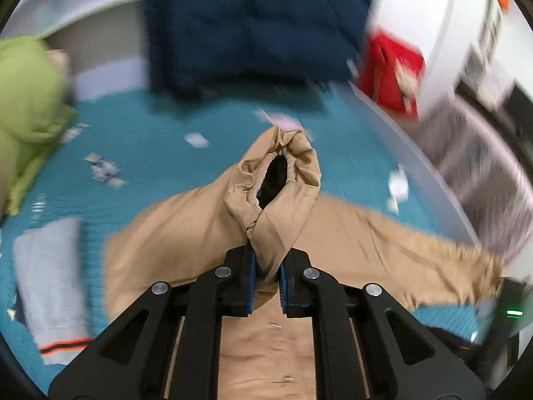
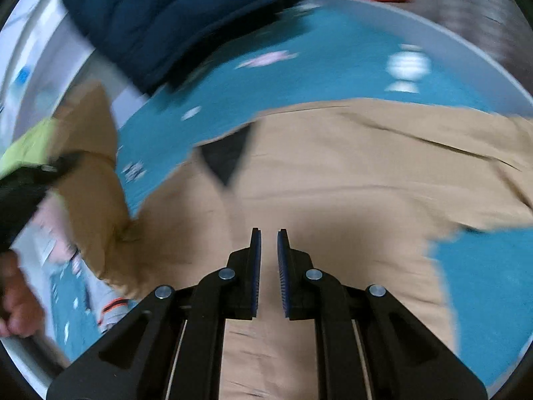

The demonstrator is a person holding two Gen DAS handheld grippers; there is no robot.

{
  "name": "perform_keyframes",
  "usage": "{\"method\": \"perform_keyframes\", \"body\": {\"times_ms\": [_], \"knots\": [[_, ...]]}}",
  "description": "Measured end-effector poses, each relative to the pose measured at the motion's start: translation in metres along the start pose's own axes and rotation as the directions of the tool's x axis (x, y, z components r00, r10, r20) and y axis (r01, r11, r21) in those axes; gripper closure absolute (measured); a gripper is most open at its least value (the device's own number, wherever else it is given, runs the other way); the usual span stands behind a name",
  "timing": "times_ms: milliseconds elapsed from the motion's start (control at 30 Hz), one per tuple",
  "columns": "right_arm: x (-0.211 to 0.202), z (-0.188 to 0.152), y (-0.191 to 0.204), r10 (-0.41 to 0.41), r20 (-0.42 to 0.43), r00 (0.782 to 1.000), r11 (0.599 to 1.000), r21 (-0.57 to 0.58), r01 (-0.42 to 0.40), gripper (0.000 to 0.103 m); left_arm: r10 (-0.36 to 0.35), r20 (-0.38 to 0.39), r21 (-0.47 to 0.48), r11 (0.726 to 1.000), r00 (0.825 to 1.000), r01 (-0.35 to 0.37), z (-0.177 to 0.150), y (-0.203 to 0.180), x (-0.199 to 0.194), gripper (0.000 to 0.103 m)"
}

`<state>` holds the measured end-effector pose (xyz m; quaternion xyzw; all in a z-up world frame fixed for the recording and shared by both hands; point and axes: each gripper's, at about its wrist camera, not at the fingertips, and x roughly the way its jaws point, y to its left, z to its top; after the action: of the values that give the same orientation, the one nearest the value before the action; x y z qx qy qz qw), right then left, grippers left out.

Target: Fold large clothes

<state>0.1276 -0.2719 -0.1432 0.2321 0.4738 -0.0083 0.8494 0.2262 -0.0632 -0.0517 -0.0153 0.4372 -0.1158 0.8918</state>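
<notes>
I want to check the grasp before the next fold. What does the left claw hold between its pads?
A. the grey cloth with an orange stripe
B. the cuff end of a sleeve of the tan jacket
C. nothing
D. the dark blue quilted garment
B: in the left wrist view the left claw pinches the tan jacket just behind the gathered sleeve cuff, which sticks out beyond the pads.

A bed with a teal patterned cover point(image 1: 160, 123) carries everything — a tan jacket point(image 2: 333, 173) spread across the near part, a dark blue quilted garment point(image 1: 253, 26) at the far edge, a lime-green garment point(image 1: 26, 100) at the left, and a grey piece with an orange stripe point(image 1: 53, 286) close by.
</notes>
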Motion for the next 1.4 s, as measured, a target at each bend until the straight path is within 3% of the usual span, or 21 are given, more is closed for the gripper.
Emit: {"method": "perform_keyframes", "body": {"times_ms": [100,233,300,333,367,433,533,633,767,800,867,933,1000,1067,1100,1133,1167,1200,1233,1400], "knots": [[-0.011,-0.015,-0.048,-0.055,0.001,0.998,0.993,0.107,0.054,0.093,0.042,-0.089,0.114,0.993,0.995,-0.032,-0.022,-0.048,0.064,0.092],[-0.014,-0.029,-0.084,-0.117,-0.022,0.993,0.976,0.185,0.119,0.093,0.097,-0.252,0.233,0.972,0.963,-0.038,-0.064,-0.091,0.144,0.092],[-0.019,-0.032,-0.093,-0.129,-0.020,0.991,0.973,0.192,0.130,0.090,0.110,-0.282,0.267,0.963,0.953,-0.032,-0.082,-0.099,0.158,0.089],[-0.020,-0.032,-0.093,-0.138,-0.014,0.990,0.972,0.188,0.138,0.090,0.117,-0.283,0.282,0.959,0.952,-0.034,-0.088,-0.102,0.159,0.078],[-0.026,-0.029,-0.090,-0.151,-0.009,0.989,0.973,0.176,0.150,0.089,0.099,-0.290,0.290,0.957,0.952,-0.012,-0.092,-0.103,0.154,0.059],[-0.030,-0.024,-0.087,-0.159,0.004,0.987,0.975,0.156,0.156,0.083,-0.002,-0.286,0.262,0.962,0.958,0.080,-0.090,-0.098,0.131,0.040],[-0.028,-0.009,-0.072,-0.167,0.033,0.985,0.981,0.104,0.162,0.075,-0.073,-0.207,0.241,0.963,0.976,0.123,-0.071,-0.086,0.086,0.035],[-0.017,0.009,-0.047,-0.155,0.064,0.986,0.988,0.031,0.153,0.073,-0.131,-0.107,0.188,0.971,0.986,0.150,-0.057,-0.042,0.037,0.035],[0.009,0.024,-0.001,-0.105,0.065,0.992,0.989,-0.093,0.111,0.073,-0.055,-0.035,0.097,0.994,0.998,0.058,-0.048,0.020,0.019,0.036],[0.019,0.027,0.014,-0.095,0.064,0.993,0.986,-0.134,0.103,0.073,-0.020,-0.035,0.065,0.998,0.999,0.022,-0.051,0.040,0.021,0.037],[0.042,0.027,0.042,-0.049,0.025,0.998,0.978,-0.201,0.053,0.073,0.047,-0.092,-0.007,0.999,0.995,-0.048,-0.063,0.079,0.032,0.054],[0.072,0.030,0.061,-0.014,-0.036,0.999,0.974,-0.228,0.005,0.076,0.064,-0.157,-0.087,0.993,0.986,-0.078,-0.078,0.116,0.046,0.062],[0.101,0.029,0.073,-0.030,-0.078,0.997,0.967,-0.253,0.010,0.077,0.089,-0.217,-0.122,0.986,0.972,-0.117,-0.100,0.139,0.062,0.073],[0.140,0.027,0.070,-0.171,-0.131,0.977,0.954,-0.271,0.131,0.078,0.203,-0.333,-0.132,0.957,0.921,-0.258,-0.132,0.166,0.092,0.080],[0.154,0.026,0.063,-0.220,-0.168,0.961,0.952,-0.253,0.173,0.093,0.245,-0.373,-0.137,0.940,0.895,-0.314,-0.145,0.180,0.101,0.080],[0.162,0.024,0.052,-0.213,-0.221,0.952,0.964,-0.206,0.167,0.098,0.232,-0.350,-0.165,0.939,0.907,-0.303,-0.156,0.192,0.100,0.080],[0.162,0.023,0.038,-0.154,-0.244,0.958,0.984,-0.128,0.125,0.098,0.200,-0.317,-0.191,0.944,0.927,-0.269,-0.162,0.198,0.094,0.080],[0.158,0.024,0.035,-0.134,-0.232,0.963,0.987,-0.115,0.110,0.099,0.186,-0.311,-0.209,0.943,0.932,-0.258,-0.165,0.204,0.088,0.080],[0.157,0.023,0.033,-0.143,-0.229,0.963,0.985,-0.124,0.116,0.103,0.182,-0.315,-0.217,0.942,0.932,-0.257,-0.167,0.207,0.087,0.080],[0.171,0.020,0.026,-0.146,-0.229,0.962,0.988,-0.073,0.133,0.103,0.166,-0.334,-0.266,0.928,0.928,-0.262,-0.160,0.216,0.105,0.080]]}}
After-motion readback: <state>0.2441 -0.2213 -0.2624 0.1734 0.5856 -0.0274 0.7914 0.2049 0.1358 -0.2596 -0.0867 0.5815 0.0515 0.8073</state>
